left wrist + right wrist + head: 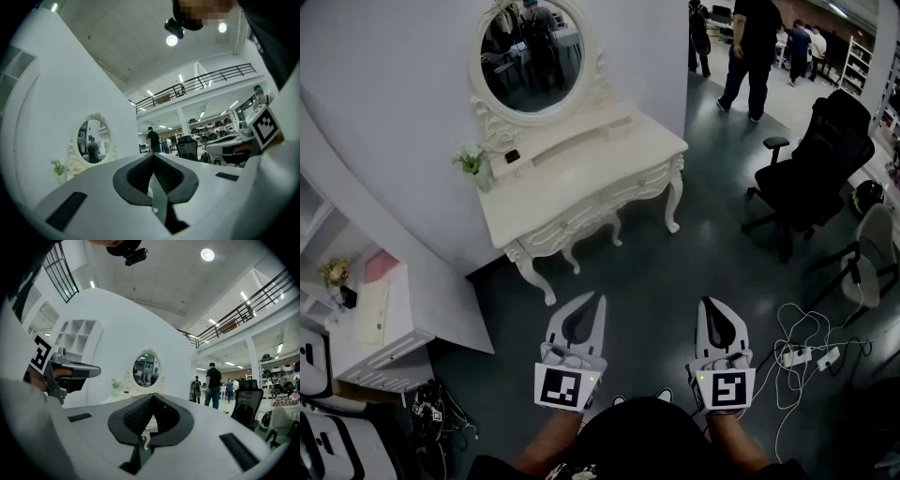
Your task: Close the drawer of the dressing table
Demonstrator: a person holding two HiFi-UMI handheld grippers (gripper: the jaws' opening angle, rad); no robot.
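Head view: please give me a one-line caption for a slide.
A person holds the left claw and the right claw, both shut and empty, facing a white dressing table with an oval mirror.

The head view is dim and low in contrast. The dark floor [675, 272] swallows detail, while the white desk [581, 183] and the wall [384, 112] are the palest areas, with only a soft shadow under the desk. Its corners darken and straight lines bow. Both gripper views are brighter, lit from above by round ceiling lamps [171, 40] that flare into white blobs and by strip lights [213, 321] farther back. Each is a fisheye circle with black corners; the railing [243, 310] bends and the edges smear.
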